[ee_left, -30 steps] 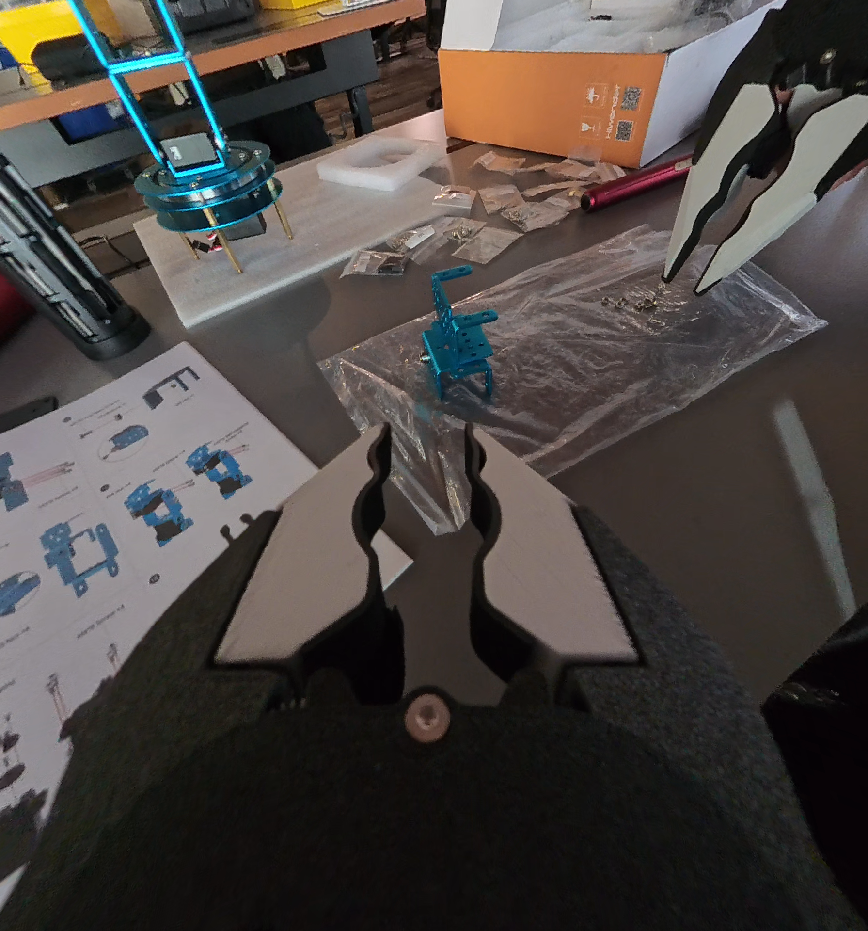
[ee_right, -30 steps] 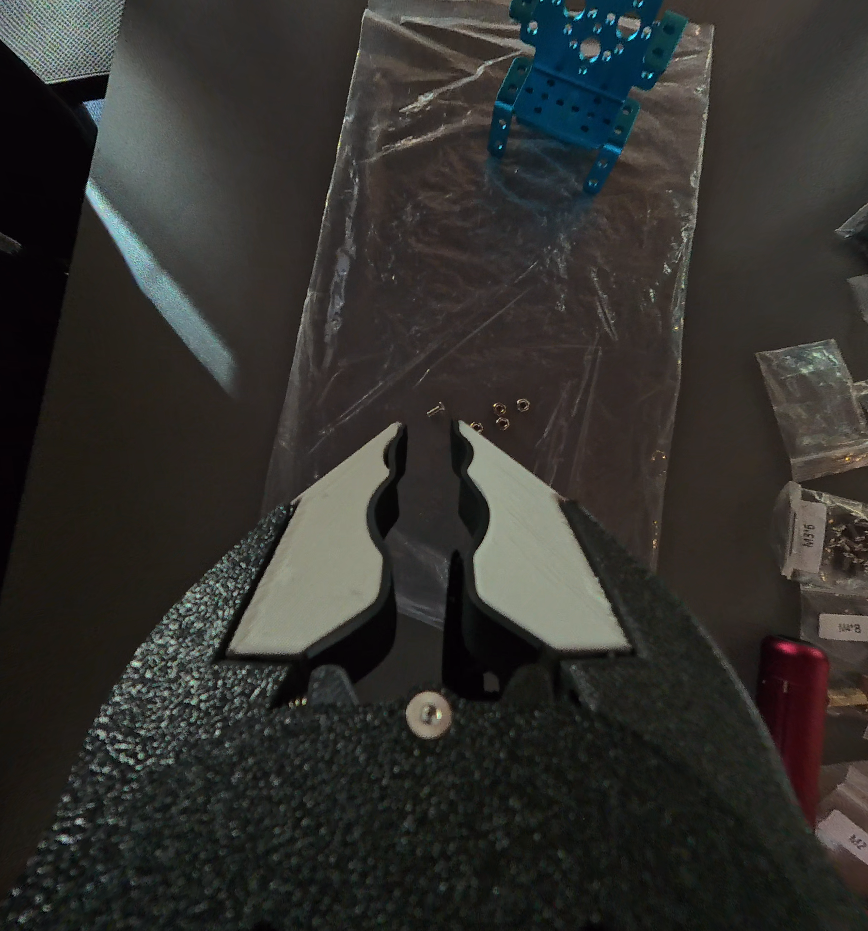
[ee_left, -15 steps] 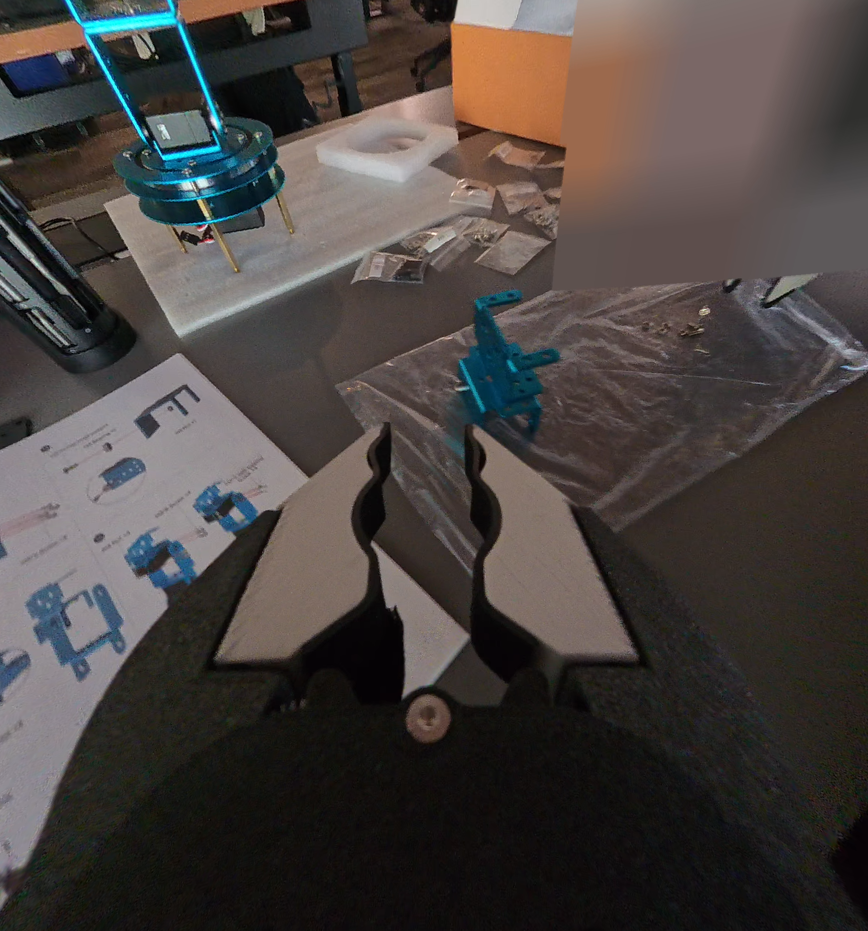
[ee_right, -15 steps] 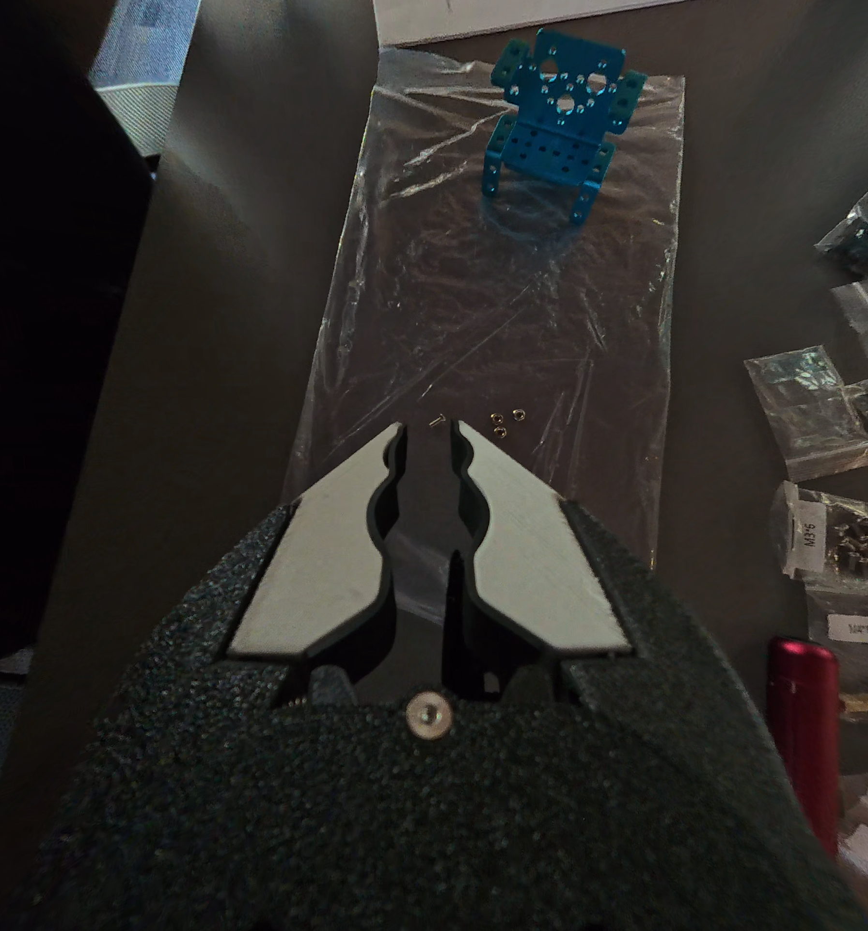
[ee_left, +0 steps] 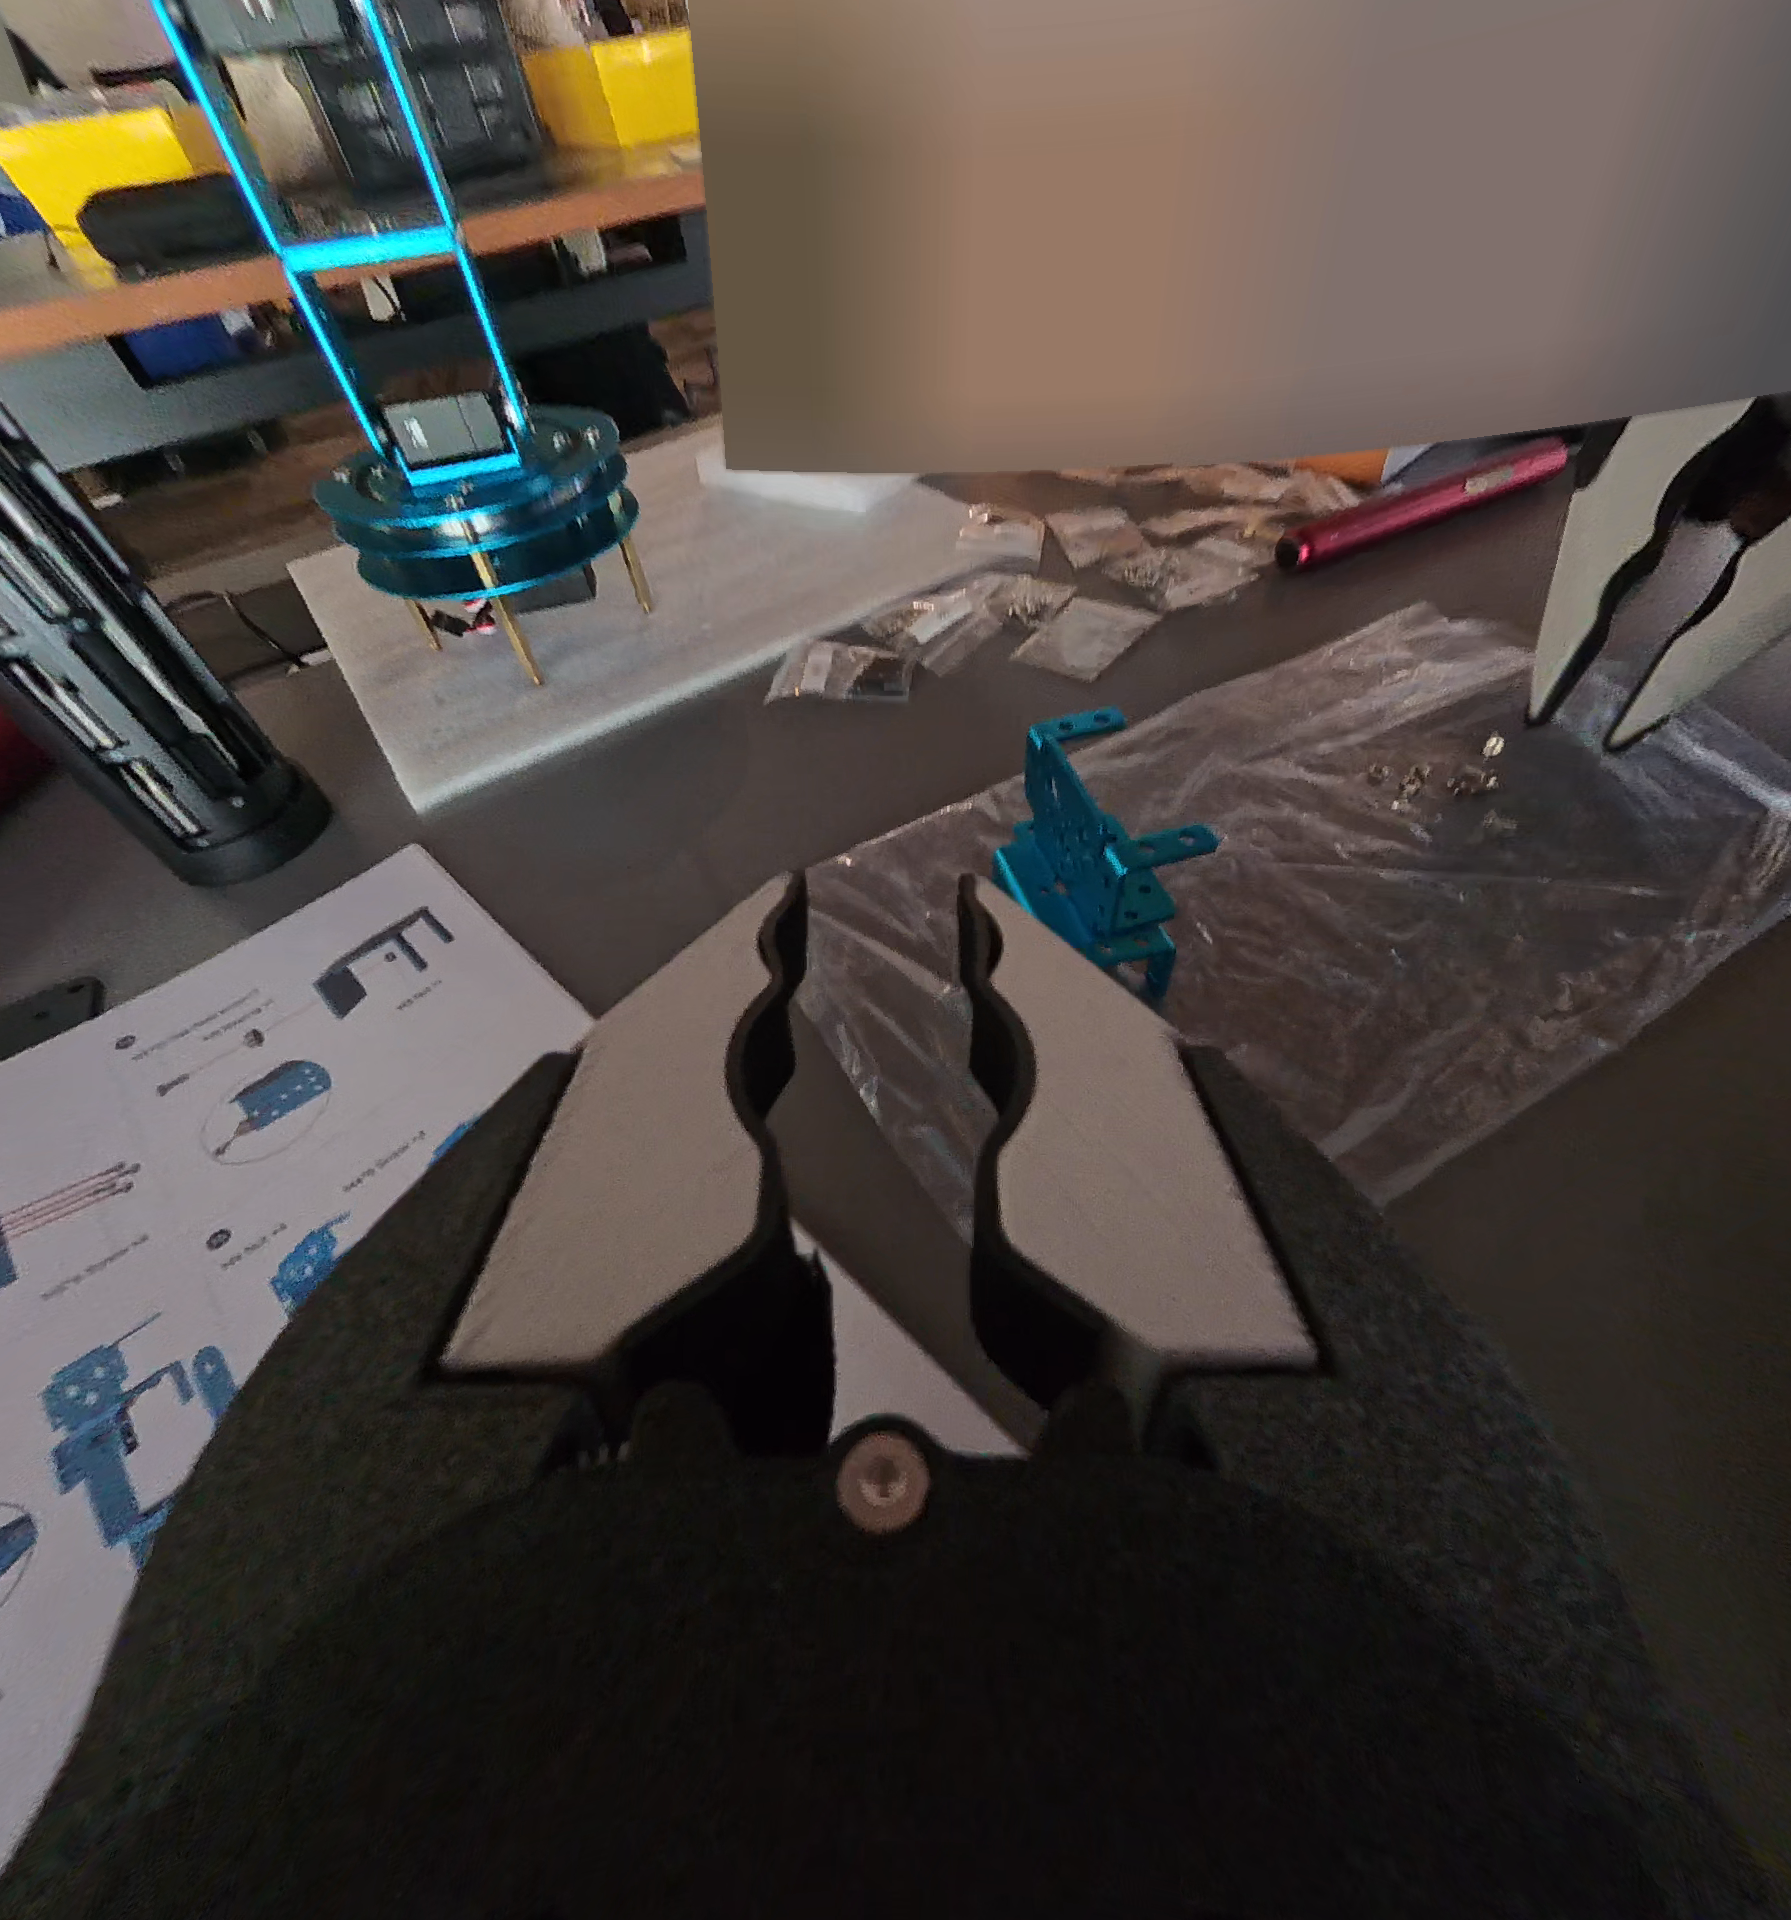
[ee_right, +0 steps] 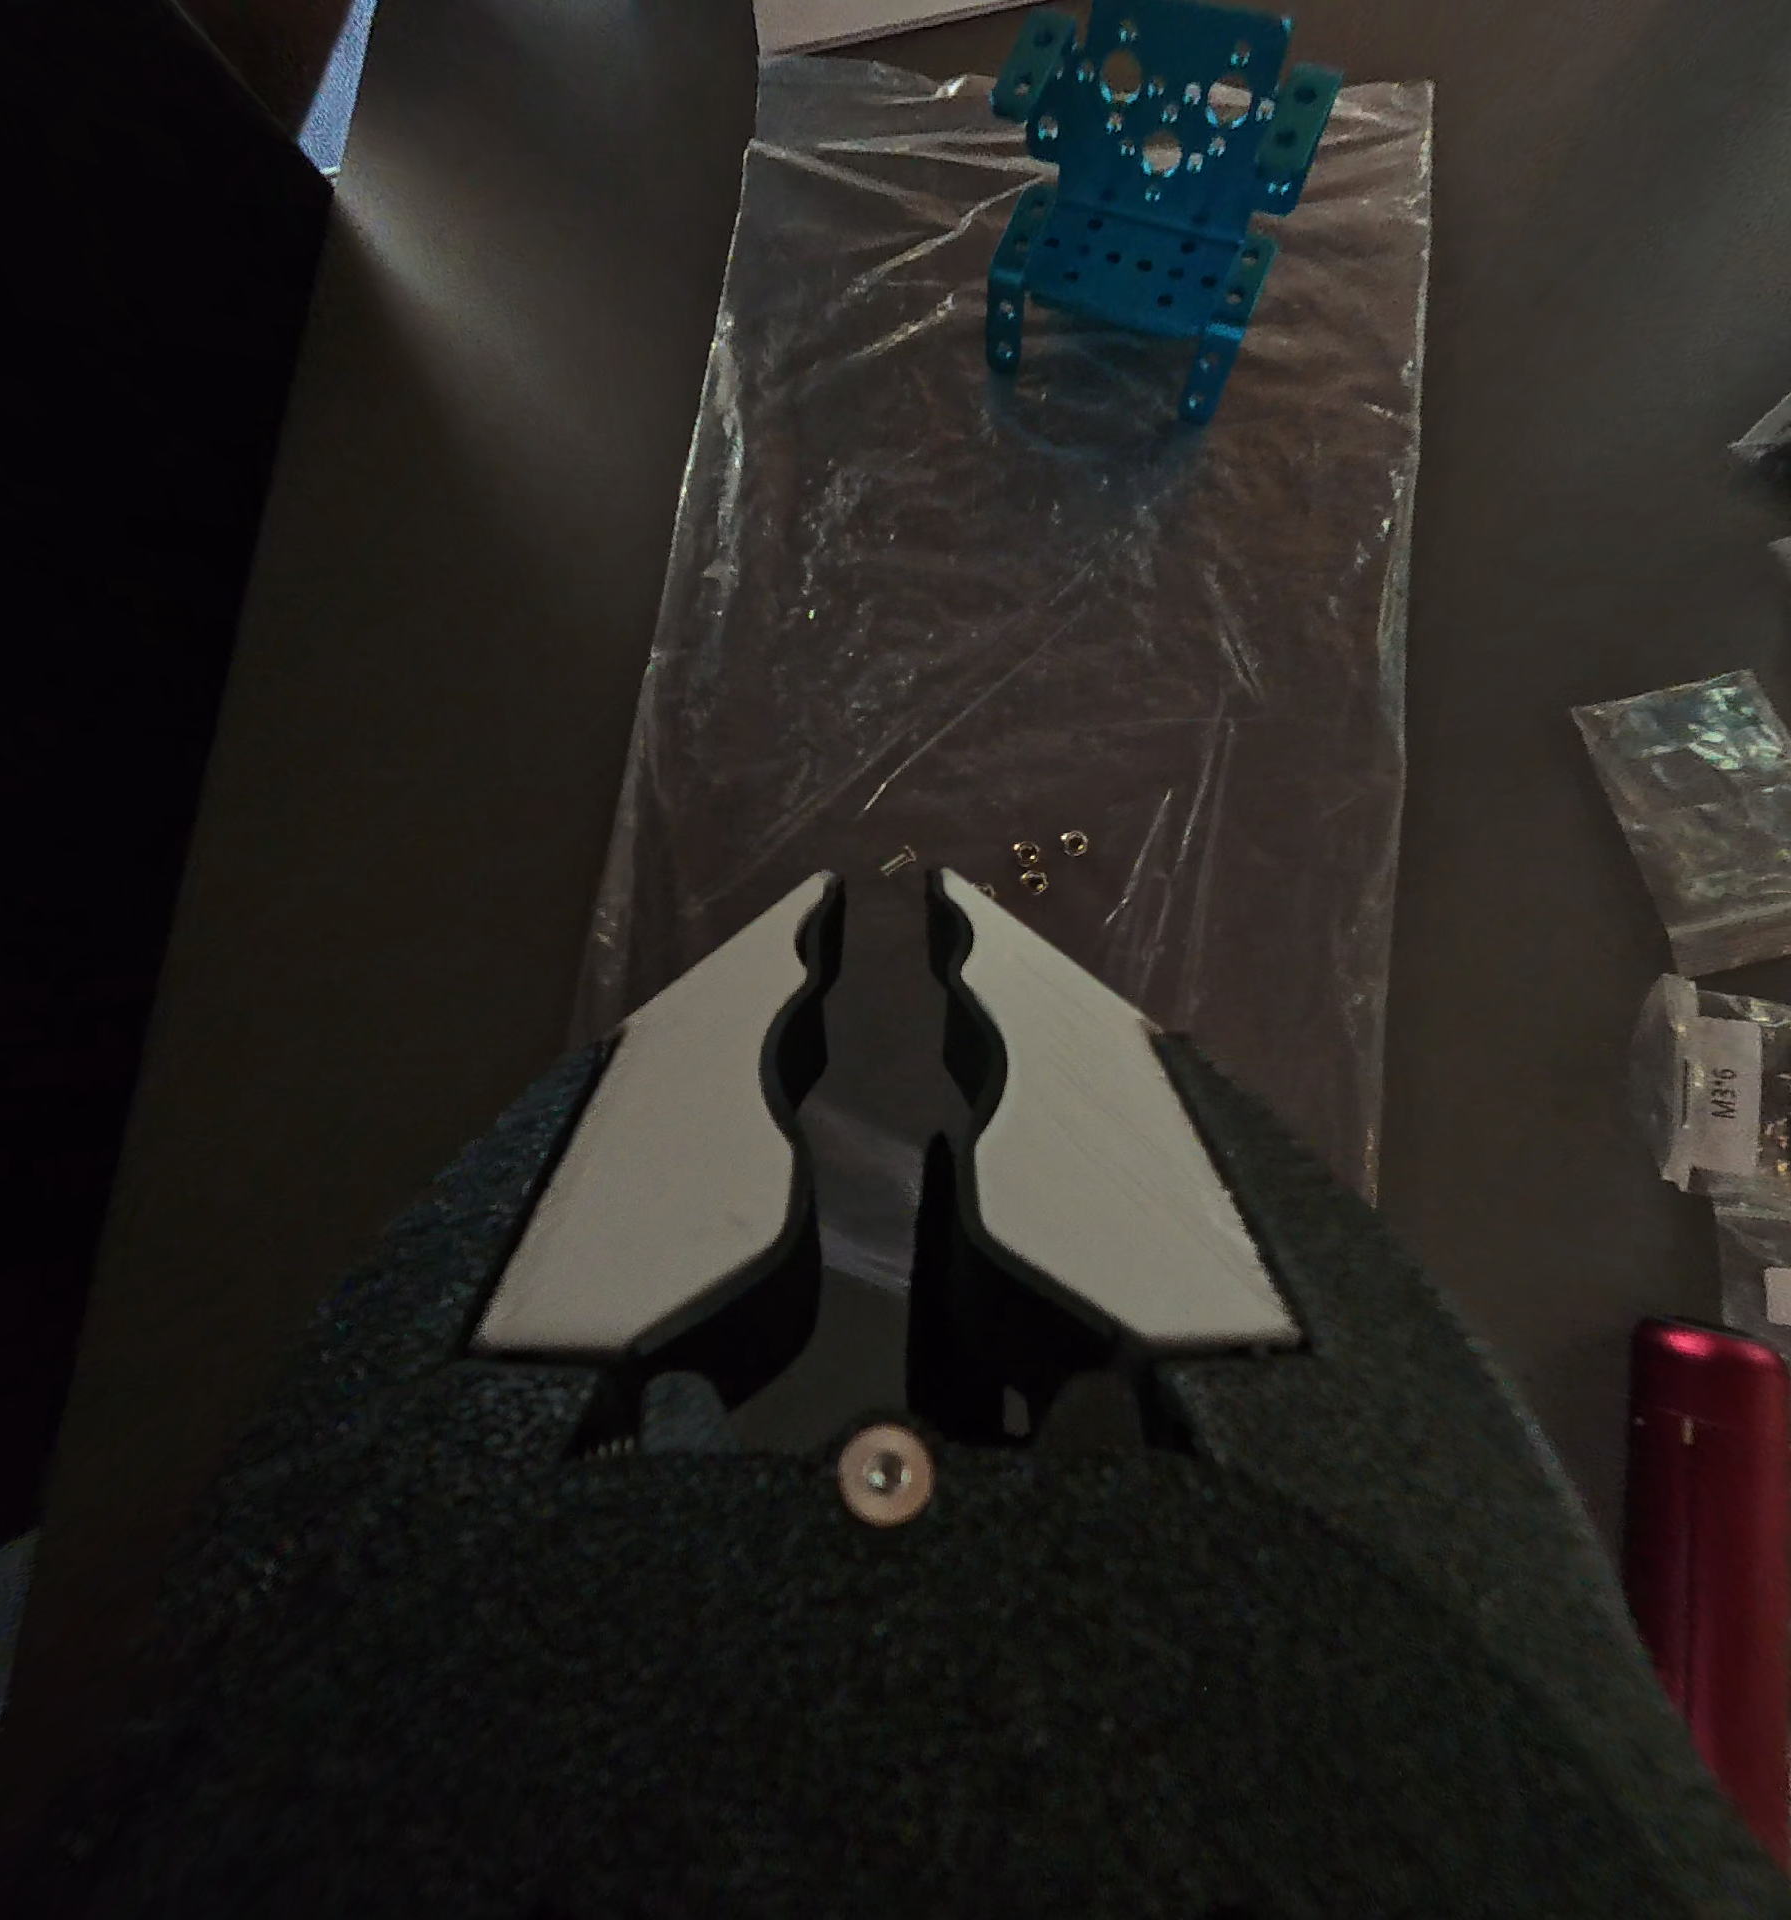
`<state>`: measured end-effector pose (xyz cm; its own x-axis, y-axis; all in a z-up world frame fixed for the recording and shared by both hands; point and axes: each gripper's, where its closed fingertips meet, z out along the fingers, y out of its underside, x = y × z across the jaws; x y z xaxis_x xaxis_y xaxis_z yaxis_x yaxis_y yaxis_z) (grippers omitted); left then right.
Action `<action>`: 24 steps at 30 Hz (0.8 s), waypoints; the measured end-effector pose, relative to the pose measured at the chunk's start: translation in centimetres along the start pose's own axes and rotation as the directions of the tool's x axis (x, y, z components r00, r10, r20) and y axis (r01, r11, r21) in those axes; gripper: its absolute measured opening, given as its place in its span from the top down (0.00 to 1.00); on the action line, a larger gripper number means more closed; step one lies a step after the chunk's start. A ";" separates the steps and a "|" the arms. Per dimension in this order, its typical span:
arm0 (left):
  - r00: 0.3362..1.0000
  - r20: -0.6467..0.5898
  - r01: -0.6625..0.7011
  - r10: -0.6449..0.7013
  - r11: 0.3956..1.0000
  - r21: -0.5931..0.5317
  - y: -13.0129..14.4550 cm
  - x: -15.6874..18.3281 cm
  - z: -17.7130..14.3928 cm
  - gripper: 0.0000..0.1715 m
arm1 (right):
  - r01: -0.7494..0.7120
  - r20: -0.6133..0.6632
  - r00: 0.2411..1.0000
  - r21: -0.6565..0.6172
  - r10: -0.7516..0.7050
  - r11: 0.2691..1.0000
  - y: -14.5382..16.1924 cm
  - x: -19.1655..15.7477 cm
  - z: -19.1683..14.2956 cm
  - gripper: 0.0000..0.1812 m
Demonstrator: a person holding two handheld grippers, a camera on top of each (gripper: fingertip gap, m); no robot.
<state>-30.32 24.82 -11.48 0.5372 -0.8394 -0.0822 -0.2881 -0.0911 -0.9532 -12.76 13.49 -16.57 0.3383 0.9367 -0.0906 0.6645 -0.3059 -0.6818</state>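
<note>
Left tongs (ee_left: 880, 894) are hovering spread and empty, blue bracket (ee_left: 1099, 862) just beside at two o'clock on crinkly bag (ee_left: 1390, 935). Right tongs (ee_right: 883, 878) are gaping narrowly over screw (ee_right: 896, 861): tiny, hard, slippery; pinch the shank.

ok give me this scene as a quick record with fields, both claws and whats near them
left claw: open, empty, over the near edge of the clear plastic bag
nearest to left claw: blue perforated metal bracket, standing on the bag
right claw: open, empty, tips just short of a small screw
beside the screw: loose nuts on the bag
surface: dark table
left side: instruction sheet
right side: red metal cylinder, small hardware bags
</note>
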 end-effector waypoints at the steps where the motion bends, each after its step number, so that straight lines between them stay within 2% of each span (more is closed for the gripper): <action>1: 1.000 -0.003 0.009 -0.009 1.000 0.026 -0.5 0.0 0.0 0.83 | -0.003 0.008 1.000 -0.006 0.003 1.000 0.0 -0.2 -0.1 0.92; 5: 1.000 -0.009 0.025 -0.024 0.994 0.102 -2.0 -0.2 0.4 0.83 | 0.003 0.001 1.000 -0.041 -0.003 0.999 0.2 -0.5 0.0 0.93; 13: 1.000 0.010 -0.007 0.006 0.994 0.107 -1.7 -0.3 0.0 0.83 | 0.032 -0.034 0.999 -0.095 -0.035 0.995 0.6 0.1 2.4 0.93; 24: 0.999 -0.009 -0.030 0.032 0.992 0.126 -1.7 0.7 -0.4 0.83 | 0.018 -0.011 1.000 -0.115 -0.019 0.993 1.2 -0.1 2.5 0.93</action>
<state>-29.70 24.17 -9.77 0.5204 -0.8469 -0.1095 -0.2022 0.0024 -0.9793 -13.69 13.42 -19.16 0.3330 0.9404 -0.0694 0.7428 -0.3070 -0.5949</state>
